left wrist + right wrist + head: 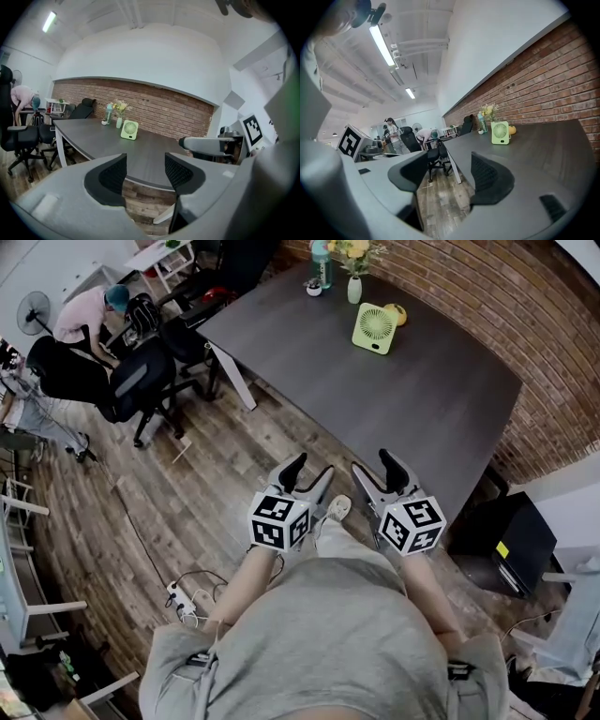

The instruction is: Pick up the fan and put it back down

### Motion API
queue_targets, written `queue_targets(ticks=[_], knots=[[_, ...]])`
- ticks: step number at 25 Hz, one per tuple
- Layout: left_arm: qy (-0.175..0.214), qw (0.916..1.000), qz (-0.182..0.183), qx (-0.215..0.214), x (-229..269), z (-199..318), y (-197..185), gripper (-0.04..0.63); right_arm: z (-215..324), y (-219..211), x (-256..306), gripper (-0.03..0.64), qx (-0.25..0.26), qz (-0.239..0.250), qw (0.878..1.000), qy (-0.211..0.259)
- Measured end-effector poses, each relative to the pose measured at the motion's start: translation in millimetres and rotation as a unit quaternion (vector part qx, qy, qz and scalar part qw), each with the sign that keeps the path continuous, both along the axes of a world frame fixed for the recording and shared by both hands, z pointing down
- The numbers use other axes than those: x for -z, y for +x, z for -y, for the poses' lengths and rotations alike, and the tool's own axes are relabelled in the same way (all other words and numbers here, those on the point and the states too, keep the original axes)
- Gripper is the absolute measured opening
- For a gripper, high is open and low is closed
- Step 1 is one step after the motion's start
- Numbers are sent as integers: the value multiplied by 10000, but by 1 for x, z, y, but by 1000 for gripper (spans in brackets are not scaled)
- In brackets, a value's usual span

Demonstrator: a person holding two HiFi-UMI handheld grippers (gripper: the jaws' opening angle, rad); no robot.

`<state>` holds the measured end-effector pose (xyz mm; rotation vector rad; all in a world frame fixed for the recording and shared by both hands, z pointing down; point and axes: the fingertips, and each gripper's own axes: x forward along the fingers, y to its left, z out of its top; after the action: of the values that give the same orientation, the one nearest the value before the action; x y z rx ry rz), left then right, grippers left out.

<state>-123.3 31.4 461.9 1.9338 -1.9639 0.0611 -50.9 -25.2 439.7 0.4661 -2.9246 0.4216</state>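
A pale green fan (375, 328) stands upright on the dark surface (431, 418), and well apart from the fan the left gripper (309, 472) and right gripper (375, 465) hang released, jaws parted, grasping nothing.

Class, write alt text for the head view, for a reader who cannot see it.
Seen from above, a person holds the left gripper and the right gripper, both open and empty, short of a dark table. A green fan stands upright at its far end, near a vase of flowers.
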Motion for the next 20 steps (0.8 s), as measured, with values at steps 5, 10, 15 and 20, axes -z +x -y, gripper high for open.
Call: queue_targets(ticks=[5, 10, 15, 20], knots=[[-80, 9999, 23, -120, 4, 59, -32, 241, 58, -30, 10, 273, -95, 0, 10000, 9], [-87, 9997, 20, -235, 8, 118, -60, 241, 118, -55, 15, 273, -225, -40, 9997, 14], [-104, 9993, 5, -353, 10, 171, -84, 241, 168, -79, 20, 273, -298, -88, 9995, 32], [-138, 9987, -26, -494, 8, 213, -101, 243, 206, -100, 21, 273, -321, -158, 9993, 60]])
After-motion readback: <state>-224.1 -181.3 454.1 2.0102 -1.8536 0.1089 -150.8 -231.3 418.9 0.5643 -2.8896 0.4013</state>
